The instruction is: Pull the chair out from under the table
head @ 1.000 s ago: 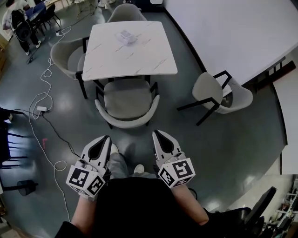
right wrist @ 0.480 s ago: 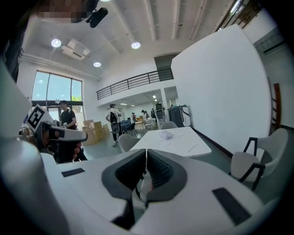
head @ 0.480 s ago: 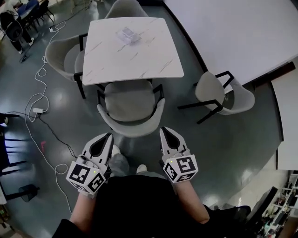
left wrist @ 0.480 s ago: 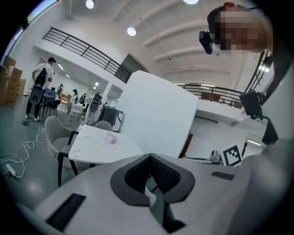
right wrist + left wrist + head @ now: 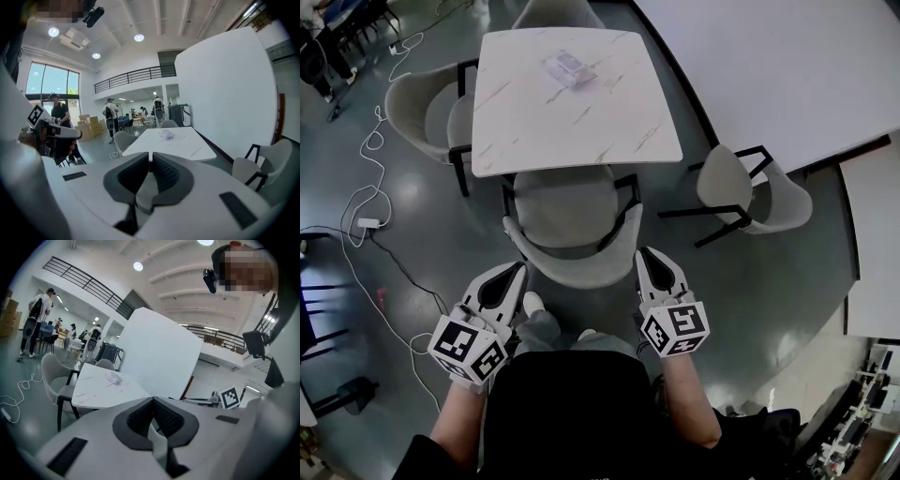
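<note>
The grey armchair (image 5: 568,208) stands with its seat partly under the white marble-look table (image 5: 609,112), its curved backrest (image 5: 572,270) facing me. My left gripper (image 5: 518,271) is shut, its tips just short of the backrest's left end. On the other side, my right gripper (image 5: 645,254) is also shut and sits close beside the backrest's right end. Neither holds anything. In the left gripper view the closed left gripper (image 5: 152,400) points at the table (image 5: 101,387). The right gripper view shows the right gripper (image 5: 150,154) aimed at the table (image 5: 173,140).
A small wrapped packet (image 5: 568,67) lies on the table. More grey chairs stand at the table's left (image 5: 417,108), at its far side (image 5: 555,13) and out to the right (image 5: 748,187). A white cable (image 5: 370,178) snakes over the floor at the left. A white partition (image 5: 769,66) runs along the right.
Both grippers have moved forward to the chair's backrest, and the chair and table now sit nearer in the head view. Both stayed shut.
</note>
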The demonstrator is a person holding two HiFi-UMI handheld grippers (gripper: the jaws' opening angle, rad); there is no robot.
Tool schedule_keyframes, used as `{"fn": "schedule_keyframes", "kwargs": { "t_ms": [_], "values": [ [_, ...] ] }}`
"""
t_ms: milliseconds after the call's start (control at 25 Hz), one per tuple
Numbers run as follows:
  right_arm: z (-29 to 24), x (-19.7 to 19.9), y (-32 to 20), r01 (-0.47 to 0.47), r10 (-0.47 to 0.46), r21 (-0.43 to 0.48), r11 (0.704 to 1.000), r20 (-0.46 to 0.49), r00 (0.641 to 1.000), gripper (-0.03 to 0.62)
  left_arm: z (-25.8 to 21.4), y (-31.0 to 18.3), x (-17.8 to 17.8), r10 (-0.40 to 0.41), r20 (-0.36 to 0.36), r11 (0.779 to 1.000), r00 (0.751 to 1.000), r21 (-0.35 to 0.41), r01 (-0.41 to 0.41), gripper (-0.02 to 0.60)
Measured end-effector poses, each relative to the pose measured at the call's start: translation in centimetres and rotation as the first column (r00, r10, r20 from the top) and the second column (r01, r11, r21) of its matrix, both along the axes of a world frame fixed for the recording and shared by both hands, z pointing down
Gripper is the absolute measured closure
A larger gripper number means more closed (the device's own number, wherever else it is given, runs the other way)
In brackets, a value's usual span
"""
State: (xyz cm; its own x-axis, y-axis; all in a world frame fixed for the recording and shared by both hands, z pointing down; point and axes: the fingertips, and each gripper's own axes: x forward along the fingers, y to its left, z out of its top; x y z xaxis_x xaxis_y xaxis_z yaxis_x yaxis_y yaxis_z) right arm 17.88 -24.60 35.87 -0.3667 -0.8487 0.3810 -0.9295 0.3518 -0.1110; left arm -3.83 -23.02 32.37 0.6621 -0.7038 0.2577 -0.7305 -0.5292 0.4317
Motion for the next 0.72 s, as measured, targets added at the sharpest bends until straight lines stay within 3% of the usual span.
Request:
{"fn": "schedule_keyframes", "kwargs": {
  "t_ms": [240, 400, 600, 720],
  "values": [
    [1.4, 1.6, -2.5, 0.037, -0.04, -0.036, 0.999, -0.098, 0.994, 0.579, 1.0, -0.3, -0.8, 0.022, 0.013, 0.999, 1.0, -0.028, -0.022, 0.577],
    [3.2, 2.6, -4.3, 0.137, -0.146, -0.062, 0.989, -0.179, 0.973, 0.577, 1.9, 0.1, -0.5, -0.004, 0.019, 0.998, 1.0, -0.059, 0.005, 0.577],
    [6.9, 3.5, -5.9, 0.298, -0.322, -0.124, 0.946, -0.298, 0.899, 0.576, 3.2, 1.1, 1.1, -0.043, 0.061, 0.995, 0.997, -0.087, 0.048, 0.577],
    [9.4, 4.3, -6.8, 0.38, -0.417, -0.174, 0.909, -0.363, 0.833, 0.572, 3.4, 1.5, 2.0, -0.076, 0.079, 0.992, 0.994, -0.092, 0.083, 0.577]
  ]
}}
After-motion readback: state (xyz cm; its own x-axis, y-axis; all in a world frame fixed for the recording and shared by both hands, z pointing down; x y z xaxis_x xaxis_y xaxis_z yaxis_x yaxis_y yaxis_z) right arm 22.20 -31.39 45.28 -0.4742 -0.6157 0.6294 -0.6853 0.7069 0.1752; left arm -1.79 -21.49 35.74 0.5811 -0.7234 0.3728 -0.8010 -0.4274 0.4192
